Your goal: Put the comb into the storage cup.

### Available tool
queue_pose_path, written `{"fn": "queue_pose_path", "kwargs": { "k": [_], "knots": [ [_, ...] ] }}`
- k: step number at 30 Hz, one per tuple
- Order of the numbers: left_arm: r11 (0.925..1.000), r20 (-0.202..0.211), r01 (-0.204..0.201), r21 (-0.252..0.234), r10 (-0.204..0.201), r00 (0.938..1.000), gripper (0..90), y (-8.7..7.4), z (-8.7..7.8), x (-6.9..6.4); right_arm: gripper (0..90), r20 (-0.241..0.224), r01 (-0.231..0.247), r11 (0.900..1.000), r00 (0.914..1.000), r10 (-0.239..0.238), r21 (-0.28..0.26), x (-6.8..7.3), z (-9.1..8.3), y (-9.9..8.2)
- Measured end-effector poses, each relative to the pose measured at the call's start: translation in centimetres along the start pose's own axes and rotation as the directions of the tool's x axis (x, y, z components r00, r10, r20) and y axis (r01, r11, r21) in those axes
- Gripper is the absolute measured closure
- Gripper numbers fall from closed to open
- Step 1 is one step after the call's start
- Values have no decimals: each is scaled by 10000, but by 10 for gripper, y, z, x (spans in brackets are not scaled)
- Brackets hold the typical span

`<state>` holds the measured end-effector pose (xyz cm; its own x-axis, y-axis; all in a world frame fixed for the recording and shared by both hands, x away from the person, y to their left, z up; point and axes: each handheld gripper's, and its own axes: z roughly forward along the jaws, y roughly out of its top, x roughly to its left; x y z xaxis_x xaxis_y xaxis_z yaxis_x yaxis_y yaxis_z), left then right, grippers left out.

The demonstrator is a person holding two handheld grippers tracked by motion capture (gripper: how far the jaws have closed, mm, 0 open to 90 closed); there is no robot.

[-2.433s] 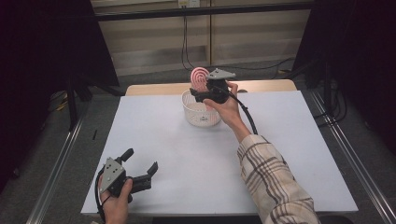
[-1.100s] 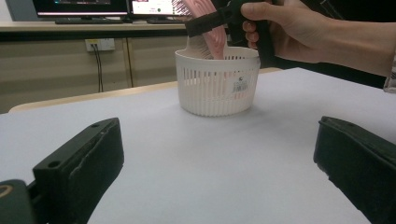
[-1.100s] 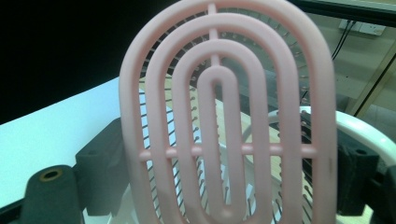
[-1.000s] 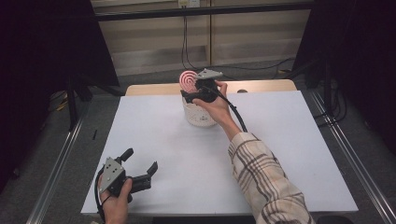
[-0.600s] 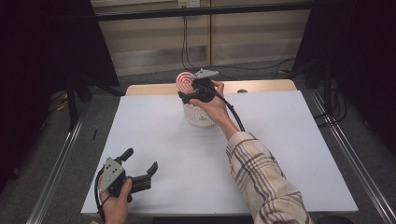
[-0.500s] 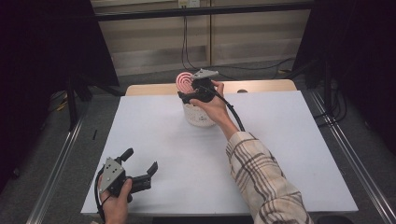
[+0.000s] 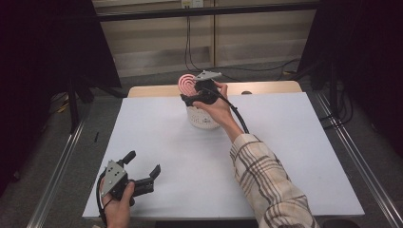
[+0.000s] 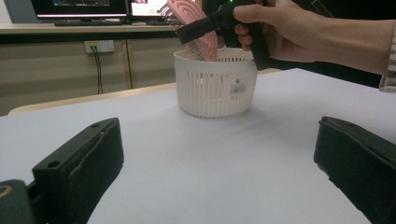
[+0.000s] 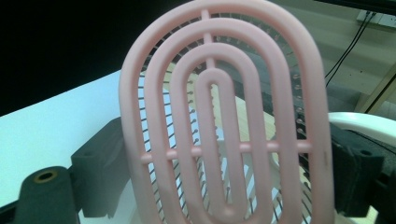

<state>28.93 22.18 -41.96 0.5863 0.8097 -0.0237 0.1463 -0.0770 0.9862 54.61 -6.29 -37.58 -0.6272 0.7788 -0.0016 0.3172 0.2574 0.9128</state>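
A pink oval hairbrush (image 7: 187,84) stands tilted, its head above the rim of a white slatted basket (image 7: 202,118) at the table's far middle. My right gripper (image 7: 189,93) is shut on the brush head, one jaw against each edge. In the right gripper view the brush (image 9: 224,116) fills the space between the jaws of my right gripper (image 9: 229,172). The left gripper view shows the brush (image 8: 191,18) sticking up out of the basket (image 8: 215,88); its lower end is hidden inside. My left gripper (image 7: 142,163) rests open near the front left corner, nothing between its jaws (image 8: 219,158).
The white table top (image 7: 285,142) has a wooden strip along its far edge. Metal rails run along both sides of the table. Cables hang against the back wall.
Since the earliest frame my right gripper has carried the brush a little to the left over the basket. Over the last second nothing has visibly moved. The left gripper has stayed put.
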Motion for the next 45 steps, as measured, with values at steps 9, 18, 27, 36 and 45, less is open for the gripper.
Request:
{"fn": "queue_pose_path", "kwargs": {
  "k": [9,18,27,36,45],
  "knots": [
    [10000,-1,25,-12,-25,10000,16,0,0,0,140,151,0,10000,9999,1,-77,0,-3,1],
    [10000,15,32,-13,-32,10000,16,0,0,0,131,-7,-110,9999,9999,110,-48,-1,-6,1],
    [10000,-27,25,42,-25,10000,16,0,1,-1,102,-102,-214,9994,9997,212,-277,-4,-18,0],
    [10000,-104,46,64,-45,9999,16,-1,2,-1,61,-47,-419,9964,9991,417,-735,-6,-30,-4],
    [9998,-156,93,166,-91,9998,16,-2,3,-1,44,104,-377,9940,9992,390,-1025,-7,-40,-6]
  ]
}}
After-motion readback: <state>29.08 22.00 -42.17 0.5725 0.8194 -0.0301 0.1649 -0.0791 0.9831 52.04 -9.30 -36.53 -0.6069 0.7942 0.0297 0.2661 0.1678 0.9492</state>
